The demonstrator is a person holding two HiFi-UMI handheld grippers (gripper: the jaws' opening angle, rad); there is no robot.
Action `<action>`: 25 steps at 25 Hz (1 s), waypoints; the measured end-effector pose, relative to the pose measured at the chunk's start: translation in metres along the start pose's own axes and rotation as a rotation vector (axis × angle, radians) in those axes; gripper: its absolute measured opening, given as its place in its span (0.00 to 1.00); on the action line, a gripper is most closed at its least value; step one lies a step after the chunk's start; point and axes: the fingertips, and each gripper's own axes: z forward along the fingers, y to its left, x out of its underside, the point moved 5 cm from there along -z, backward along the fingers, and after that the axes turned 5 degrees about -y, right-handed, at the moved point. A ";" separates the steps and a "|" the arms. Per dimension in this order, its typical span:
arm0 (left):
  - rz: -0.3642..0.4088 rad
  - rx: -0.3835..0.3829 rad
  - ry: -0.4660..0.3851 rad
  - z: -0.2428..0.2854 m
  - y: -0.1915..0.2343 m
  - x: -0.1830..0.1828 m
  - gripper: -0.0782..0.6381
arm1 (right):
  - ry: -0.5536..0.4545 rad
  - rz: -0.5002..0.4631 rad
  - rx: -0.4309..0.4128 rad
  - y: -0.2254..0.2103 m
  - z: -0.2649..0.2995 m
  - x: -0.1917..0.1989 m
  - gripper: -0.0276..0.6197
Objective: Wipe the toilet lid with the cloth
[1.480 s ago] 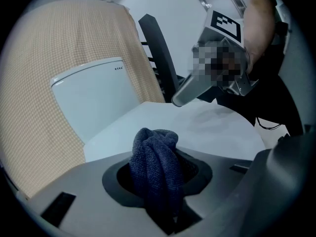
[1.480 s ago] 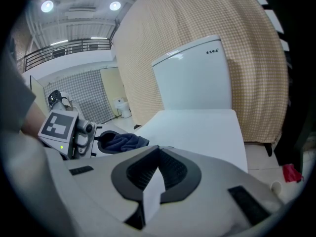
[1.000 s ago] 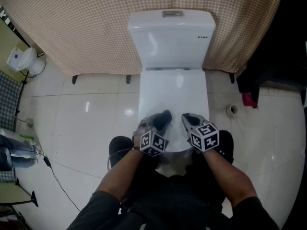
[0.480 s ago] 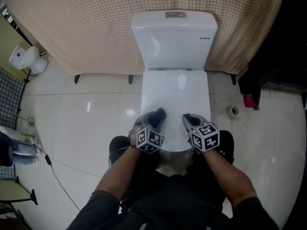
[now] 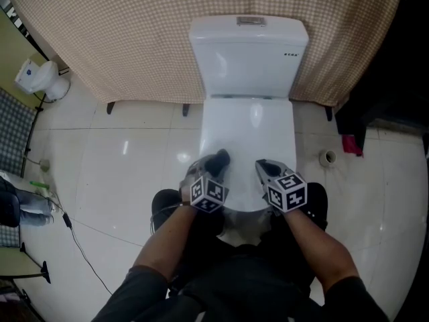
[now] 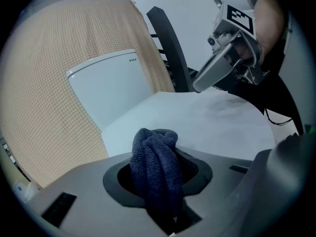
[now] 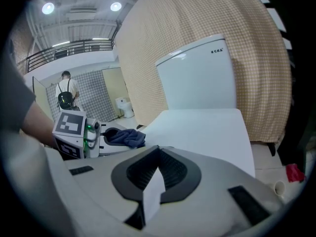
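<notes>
Dark blue cloth (image 6: 157,164) sits clamped in my left hand-held gripper (image 5: 216,165) over the toilet lid's (image 5: 248,129) near end. The lid runs lengthwise ahead toward the cistern (image 5: 248,56). My right hand-held gripper (image 5: 266,168) is closed and empty.

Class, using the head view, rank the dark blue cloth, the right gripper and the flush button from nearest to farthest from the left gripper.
1. dark blue cloth, pinched in the left gripper's own claw.
2. right gripper, beside it over the toilet lid's front.
3. flush button, atop the cistern at the back.
</notes>
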 end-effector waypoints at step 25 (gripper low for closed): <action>-0.053 -0.143 0.099 -0.024 0.036 0.033 0.28 | 0.009 0.008 -0.023 0.017 0.014 -0.003 0.05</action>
